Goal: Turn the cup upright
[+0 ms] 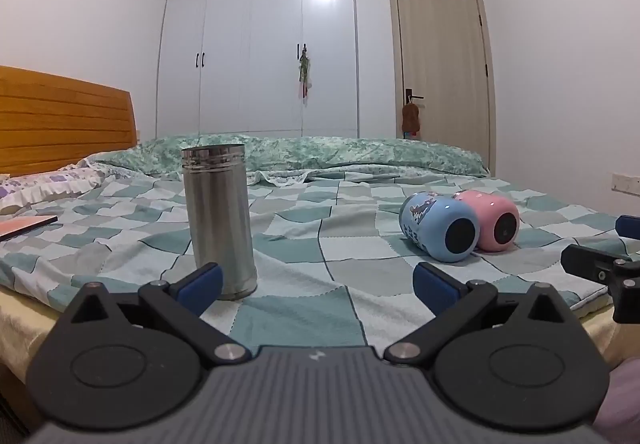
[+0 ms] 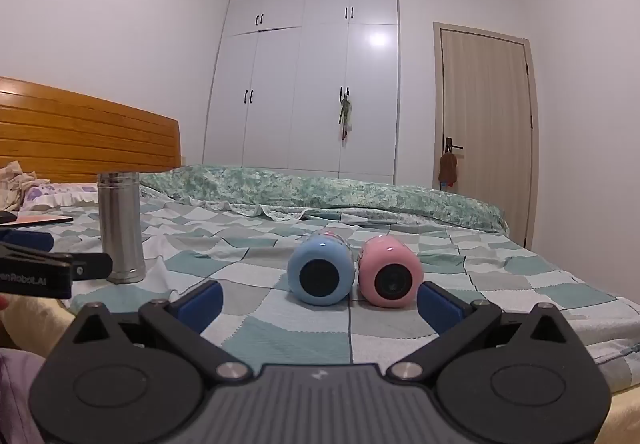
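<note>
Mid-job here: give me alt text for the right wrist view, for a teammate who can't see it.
Two cups, a blue cup and a pink cup, lie on their sides next to each other on the checkered bedspread, just ahead of the open right gripper. A steel cup stands upright at left, beside the left gripper.

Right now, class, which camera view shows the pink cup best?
The right wrist view: the pink cup lies on its side, close and central, its whole end facing the camera beside the blue cup. In the left wrist view the pink cup sits farther off, partly hidden behind the blue one.
</note>
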`<state>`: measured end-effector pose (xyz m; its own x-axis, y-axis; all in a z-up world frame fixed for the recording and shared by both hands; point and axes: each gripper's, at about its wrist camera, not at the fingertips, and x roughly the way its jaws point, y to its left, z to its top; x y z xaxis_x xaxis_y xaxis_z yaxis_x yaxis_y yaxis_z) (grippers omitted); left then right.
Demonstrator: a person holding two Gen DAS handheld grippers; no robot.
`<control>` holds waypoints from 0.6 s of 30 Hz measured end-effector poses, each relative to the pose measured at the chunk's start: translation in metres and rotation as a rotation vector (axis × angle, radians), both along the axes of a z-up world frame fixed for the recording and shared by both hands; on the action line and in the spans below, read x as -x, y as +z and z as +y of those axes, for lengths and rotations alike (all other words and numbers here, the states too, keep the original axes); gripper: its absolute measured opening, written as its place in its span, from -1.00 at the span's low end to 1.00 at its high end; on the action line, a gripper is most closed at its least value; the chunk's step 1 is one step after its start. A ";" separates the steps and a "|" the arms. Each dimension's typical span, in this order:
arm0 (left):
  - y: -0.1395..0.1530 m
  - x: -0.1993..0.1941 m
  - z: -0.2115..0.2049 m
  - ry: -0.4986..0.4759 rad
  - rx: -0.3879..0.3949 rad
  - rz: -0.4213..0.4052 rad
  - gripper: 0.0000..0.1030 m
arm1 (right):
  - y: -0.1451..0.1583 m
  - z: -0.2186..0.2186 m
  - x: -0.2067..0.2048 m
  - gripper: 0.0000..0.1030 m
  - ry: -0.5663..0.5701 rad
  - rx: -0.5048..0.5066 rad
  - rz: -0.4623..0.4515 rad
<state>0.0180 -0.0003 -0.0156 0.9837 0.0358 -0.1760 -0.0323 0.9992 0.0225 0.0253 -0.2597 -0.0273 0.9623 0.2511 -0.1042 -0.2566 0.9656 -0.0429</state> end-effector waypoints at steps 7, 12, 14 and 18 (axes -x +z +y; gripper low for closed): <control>-0.003 0.001 0.000 -0.002 0.000 -0.002 1.00 | 0.000 -0.001 0.000 1.00 -0.001 -0.002 0.002; -0.005 0.000 0.000 0.001 0.003 0.003 1.00 | -0.001 0.002 0.001 1.00 -0.002 0.002 -0.003; -0.005 -0.001 0.000 0.001 0.003 0.005 1.00 | -0.001 0.001 0.000 1.00 -0.002 0.000 -0.003; -0.004 -0.002 0.001 -0.001 0.002 0.004 1.00 | 0.001 -0.001 0.001 1.00 -0.002 0.000 -0.004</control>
